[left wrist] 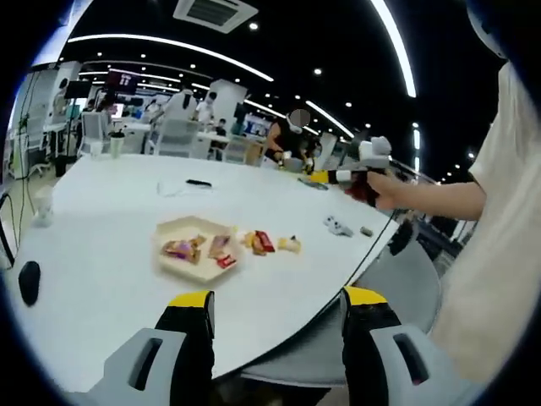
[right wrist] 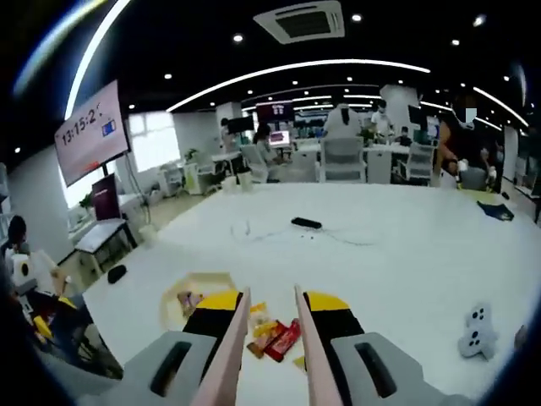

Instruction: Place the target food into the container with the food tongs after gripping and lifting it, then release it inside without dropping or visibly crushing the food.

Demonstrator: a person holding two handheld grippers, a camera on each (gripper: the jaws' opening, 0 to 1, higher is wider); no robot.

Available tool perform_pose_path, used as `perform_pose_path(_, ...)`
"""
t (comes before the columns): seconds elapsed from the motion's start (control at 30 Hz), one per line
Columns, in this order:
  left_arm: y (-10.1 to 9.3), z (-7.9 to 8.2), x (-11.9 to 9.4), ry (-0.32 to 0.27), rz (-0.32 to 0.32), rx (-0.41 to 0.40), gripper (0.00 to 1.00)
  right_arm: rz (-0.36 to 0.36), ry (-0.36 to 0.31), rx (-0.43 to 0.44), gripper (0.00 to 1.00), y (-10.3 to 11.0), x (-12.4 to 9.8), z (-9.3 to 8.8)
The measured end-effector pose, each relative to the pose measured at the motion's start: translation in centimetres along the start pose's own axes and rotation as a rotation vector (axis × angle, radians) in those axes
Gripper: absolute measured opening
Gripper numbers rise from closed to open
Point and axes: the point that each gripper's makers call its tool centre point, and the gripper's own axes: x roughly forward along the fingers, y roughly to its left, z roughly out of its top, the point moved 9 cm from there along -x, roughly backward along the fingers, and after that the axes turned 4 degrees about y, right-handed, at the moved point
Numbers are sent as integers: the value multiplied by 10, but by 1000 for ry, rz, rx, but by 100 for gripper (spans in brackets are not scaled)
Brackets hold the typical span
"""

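Observation:
A shallow beige container (left wrist: 179, 233) sits on the white table (left wrist: 101, 211) with a few wrapped snacks in it. Loose snacks (left wrist: 259, 243) lie just to its right, ending in a pale one (left wrist: 290, 245). My left gripper (left wrist: 277, 300) hovers open and empty at the near table edge, well short of the container. A hand holds my right gripper (left wrist: 365, 169) over the table's right side. In the right gripper view, that gripper (right wrist: 272, 303) is shut on pinkish food tongs (right wrist: 230, 359). The tong arms stand apart above a red packet (right wrist: 284, 340) and a yellow snack (right wrist: 264, 328). The container (right wrist: 182, 286) is partly behind the left jaw.
A black mouse (left wrist: 30, 282) lies near the left edge, a white controller-like object (left wrist: 338, 225) to the right and a flat black item (left wrist: 199, 183) with a cable farther back. Chairs, desks and people fill the room behind. My operator's arm and shirt (left wrist: 490, 279) are at the right.

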Motion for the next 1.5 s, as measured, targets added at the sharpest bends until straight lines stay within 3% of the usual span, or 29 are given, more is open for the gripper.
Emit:
perform_pose_path(0.4,-9,1,9,45,-23,13,60,-34,59,78,27,-19,-9,-40)
perform_pose_path(0.83,-22,6,23,85,-46,30,60,-15,125,117,27,-30,7,-75)
perform_pose_path(1.5,-17,13,36,121,-54,23,61,13,207,100,27,-39,29,-93)
